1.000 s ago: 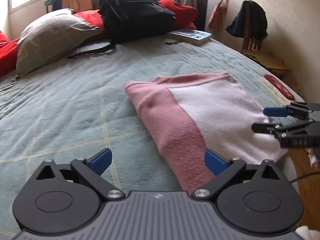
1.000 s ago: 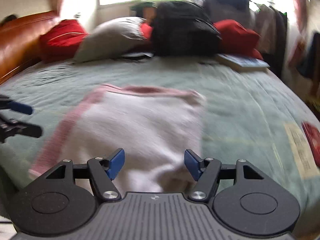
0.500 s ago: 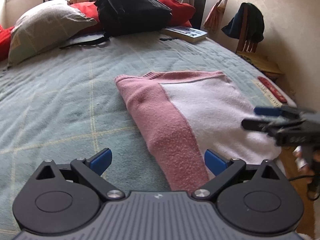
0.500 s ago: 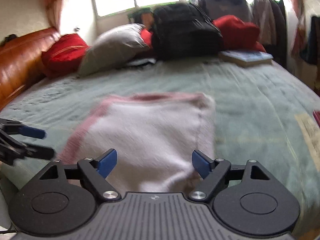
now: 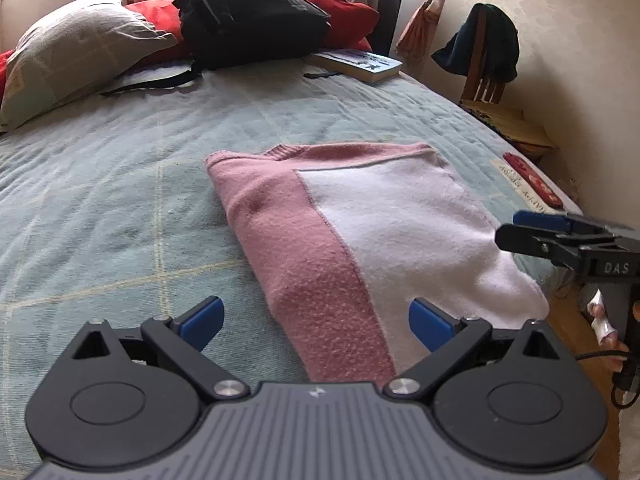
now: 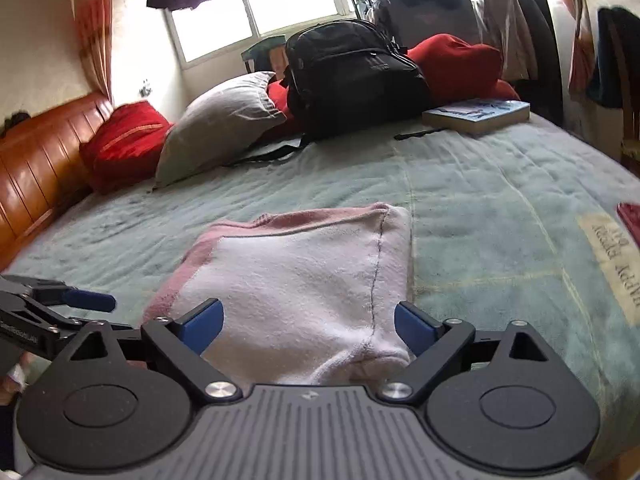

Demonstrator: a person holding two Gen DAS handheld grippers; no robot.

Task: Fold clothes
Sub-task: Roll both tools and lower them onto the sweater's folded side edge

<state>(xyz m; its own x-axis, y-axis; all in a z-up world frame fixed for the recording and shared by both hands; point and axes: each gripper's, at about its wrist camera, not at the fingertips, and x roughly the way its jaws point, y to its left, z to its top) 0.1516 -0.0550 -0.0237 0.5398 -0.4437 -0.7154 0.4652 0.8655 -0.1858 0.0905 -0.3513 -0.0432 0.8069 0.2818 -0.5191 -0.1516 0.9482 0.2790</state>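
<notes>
A pink-and-white sweater [image 5: 360,236] lies folded into a flat rectangle on the bed.

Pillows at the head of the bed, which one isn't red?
The grey pillow, leaning between the red cushion by the wooden headboard and the black backpack; the other cushions are red.

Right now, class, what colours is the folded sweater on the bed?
The sweater is pink and white, clearest in the left wrist view.

Your left wrist camera sits low at the near edge of the bed [image 5: 120,208], angled down and rightward across the folded sweater [image 5: 360,232]. Your right wrist camera looks from the sweater's near right end toward the backpack [image 6: 352,76]. Both share sweater, backpack and book [image 6: 476,114].
</notes>
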